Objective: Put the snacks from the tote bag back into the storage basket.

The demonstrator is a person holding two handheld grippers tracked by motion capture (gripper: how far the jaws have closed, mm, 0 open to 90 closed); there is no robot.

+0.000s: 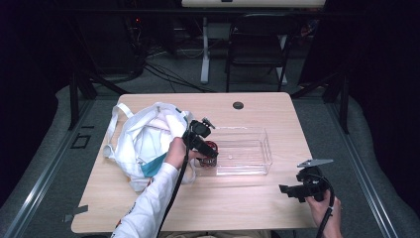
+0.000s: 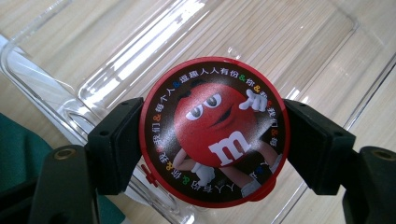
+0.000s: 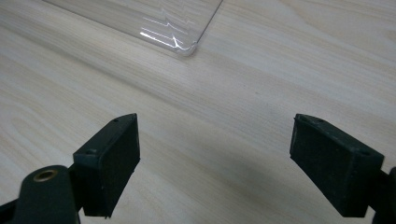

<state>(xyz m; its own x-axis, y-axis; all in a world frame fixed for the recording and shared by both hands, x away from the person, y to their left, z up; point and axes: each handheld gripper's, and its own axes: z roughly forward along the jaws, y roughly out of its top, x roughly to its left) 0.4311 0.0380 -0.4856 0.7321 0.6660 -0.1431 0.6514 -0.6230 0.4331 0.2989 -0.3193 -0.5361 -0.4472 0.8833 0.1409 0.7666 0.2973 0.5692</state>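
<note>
- A dark room is seen behind a light wooden table (image 1: 257,198); a black folding chair (image 1: 257,44) and loose cables on the grey floor are placed beyond the far edge.
- A white cloth bag (image 1: 141,139) with a teal patch is laid on the left part of the table, its handles spread out.
- A clear plastic tray (image 1: 247,153) is set near the middle, just beside the bag.
- The left gripper (image 1: 204,148) is held over the tray's left end by a hand in a white sleeve.
- In the left gripper view, a round red-rimmed tin (image 2: 215,130) is pinched between the two black jaws, one pad pressed on each side of its rim. The lid bears a red cartoon candy figure with a white "m" and a ring of small characters.
- The tin is held above the tray's (image 2: 289,51) clear floor near one end wall; whether it touches the floor cannot be told.
- The right gripper (image 1: 297,191) is held low over the table's near right corner, well apart from the tray.
- In the right gripper view its jaws are spread wide with bare wood between them; a rounded corner of the tray (image 3: 187,44) is seen ahead.
</note>
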